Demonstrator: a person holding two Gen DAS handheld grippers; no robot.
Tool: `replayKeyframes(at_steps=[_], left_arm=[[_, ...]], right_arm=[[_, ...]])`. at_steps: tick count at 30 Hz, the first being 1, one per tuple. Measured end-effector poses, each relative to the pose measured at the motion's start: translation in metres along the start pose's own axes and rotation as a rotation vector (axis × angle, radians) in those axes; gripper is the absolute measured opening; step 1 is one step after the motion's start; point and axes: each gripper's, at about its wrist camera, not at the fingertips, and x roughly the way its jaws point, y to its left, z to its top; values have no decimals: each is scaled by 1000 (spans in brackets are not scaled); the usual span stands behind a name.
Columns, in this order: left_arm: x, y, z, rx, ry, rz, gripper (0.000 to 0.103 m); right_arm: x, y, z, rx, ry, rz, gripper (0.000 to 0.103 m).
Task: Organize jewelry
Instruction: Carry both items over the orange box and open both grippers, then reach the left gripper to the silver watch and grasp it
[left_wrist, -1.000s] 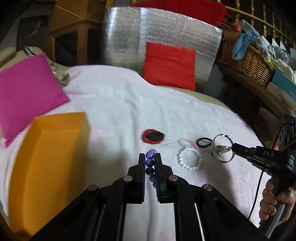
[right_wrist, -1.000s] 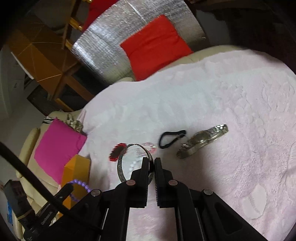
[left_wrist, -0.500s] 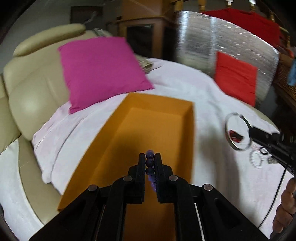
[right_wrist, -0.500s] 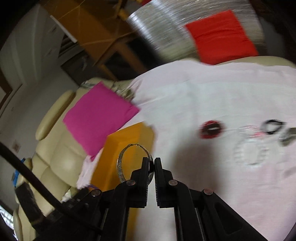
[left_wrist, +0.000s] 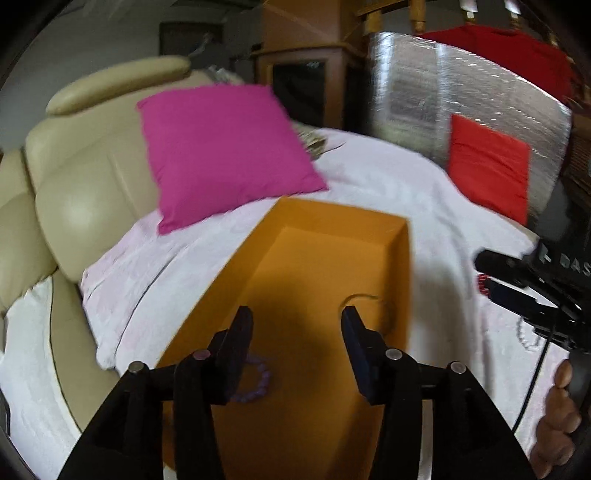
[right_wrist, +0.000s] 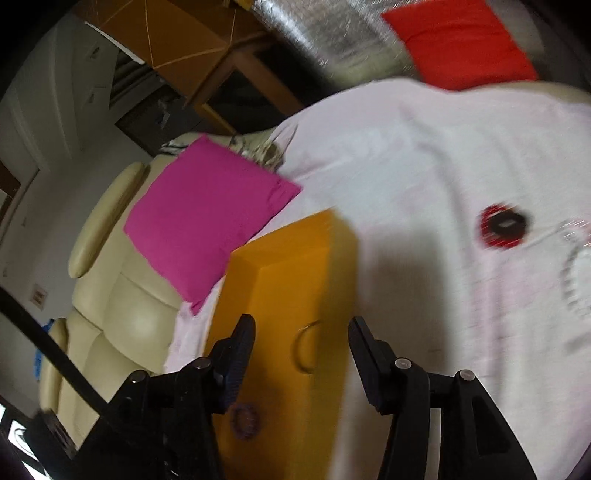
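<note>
white cloth (left_wrist: 369, 177) over a cream sofa (left_wrist: 74, 206), pink cushion (left_wrist: 221, 151) at the back, orange box (left_wrist: 332, 258) open on the cloth. left gripper (left_wrist: 297, 325) hangs over the box, jaws apart with nothing between them; they have just been opening. half a second ago they pinched the purple bead bracelet (left_wrist: 255, 380); it now lies on the box floor, below the left finger. right gripper (right_wrist: 301, 332) is also over the box, jaws likewise just opened and empty. the silver bangle (right_wrist: 304, 347) it carried a moment ago now shows inside the box near the right wall, blurred, so whether it has settled is unclear. in the left view the bangle (left_wrist: 365, 306) sits near that same wall, well apart from the bracelet. judgement: both pieces released into the box, two items done. red bracelet (right_wrist: 502, 225) and a pale bead bracelet (right_wrist: 576, 273) remain out on the cloth, so the task is partway; next is probably a return to those.
</note>
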Motion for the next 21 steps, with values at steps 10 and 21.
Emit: replayKeyframes(at_steps=[10,21], left_arm=[[-23,-112,-8,188,-60,-184,64],[-10,-282,-39,463,100,-478,66]], right_arm=[[-140,-165,10,209,-136,-191,57],[-220,-319,6,569,-259,-238,57]])
